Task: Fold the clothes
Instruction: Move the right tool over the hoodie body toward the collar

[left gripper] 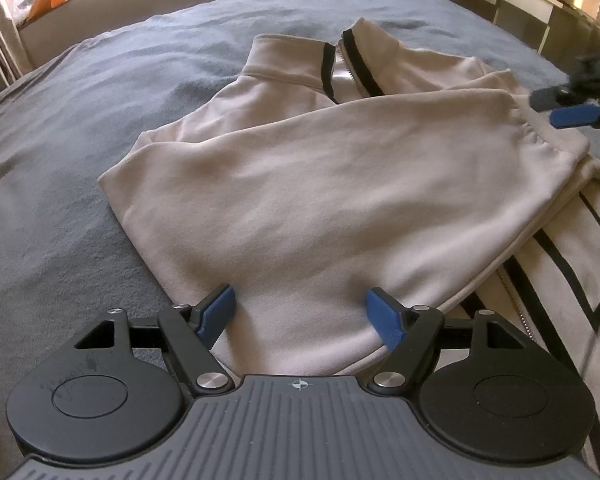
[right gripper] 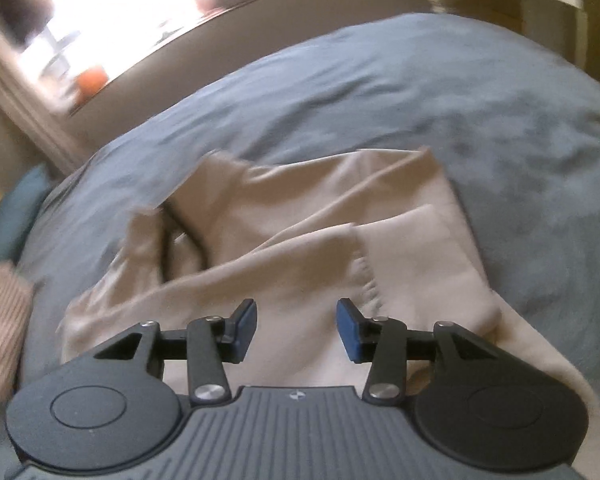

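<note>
Left wrist view: the beige zip jacket [left gripper: 300, 184] lies on the grey bed [left gripper: 60, 140], one sleeve [left gripper: 340, 152] folded across its chest. The left claw [left gripper: 300, 312] stands wide open over the near hem, holding nothing. The fabric looks soft, thick and limp; the elastic cuff [left gripper: 540, 136] seems a firm hold.

Right wrist view, blurred: the right claw [right gripper: 296, 328] is open and empty above that sleeve.

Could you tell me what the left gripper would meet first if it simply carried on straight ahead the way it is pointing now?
Most likely the beige jacket: the open left gripper points along the folded sleeve, which already lies between its fingers. Depth is unclear, so it may skim just above the cloth.
</note>
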`<state>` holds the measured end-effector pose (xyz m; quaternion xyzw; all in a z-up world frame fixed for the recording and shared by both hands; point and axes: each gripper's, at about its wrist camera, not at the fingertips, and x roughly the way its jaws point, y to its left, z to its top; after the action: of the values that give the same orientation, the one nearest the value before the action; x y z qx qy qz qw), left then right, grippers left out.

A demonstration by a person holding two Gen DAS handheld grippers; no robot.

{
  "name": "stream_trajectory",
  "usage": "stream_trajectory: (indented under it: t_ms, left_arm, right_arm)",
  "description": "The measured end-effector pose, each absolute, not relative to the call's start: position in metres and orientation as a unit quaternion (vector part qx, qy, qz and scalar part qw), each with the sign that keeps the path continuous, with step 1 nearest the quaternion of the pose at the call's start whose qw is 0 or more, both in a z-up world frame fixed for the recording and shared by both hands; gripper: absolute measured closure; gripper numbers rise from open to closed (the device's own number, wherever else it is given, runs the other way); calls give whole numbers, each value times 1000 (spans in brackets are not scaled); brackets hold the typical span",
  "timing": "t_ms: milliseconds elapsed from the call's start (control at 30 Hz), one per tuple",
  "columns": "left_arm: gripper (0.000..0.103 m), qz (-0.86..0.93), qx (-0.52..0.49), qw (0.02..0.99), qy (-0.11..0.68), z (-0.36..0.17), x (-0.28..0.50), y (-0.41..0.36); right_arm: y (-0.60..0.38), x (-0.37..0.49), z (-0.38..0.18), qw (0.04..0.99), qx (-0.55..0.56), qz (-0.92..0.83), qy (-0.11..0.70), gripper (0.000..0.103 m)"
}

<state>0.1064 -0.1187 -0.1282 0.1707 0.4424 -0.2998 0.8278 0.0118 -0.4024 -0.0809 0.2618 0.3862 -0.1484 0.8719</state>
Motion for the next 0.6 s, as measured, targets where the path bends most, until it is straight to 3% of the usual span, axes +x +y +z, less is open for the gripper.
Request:
stream_trajectory:
  t_ms: [467, 600]
  left_arm:
    - [28, -308, 194, 808, 463, -124, 115, -127]
    - [29, -302, 204, 799, 478, -113, 124, -128]
  right_arm:
    - [-380, 37, -123, 875, 125, -126, 450, 57]
    - [-393, 23, -117, 886, 130, -135, 424, 57]
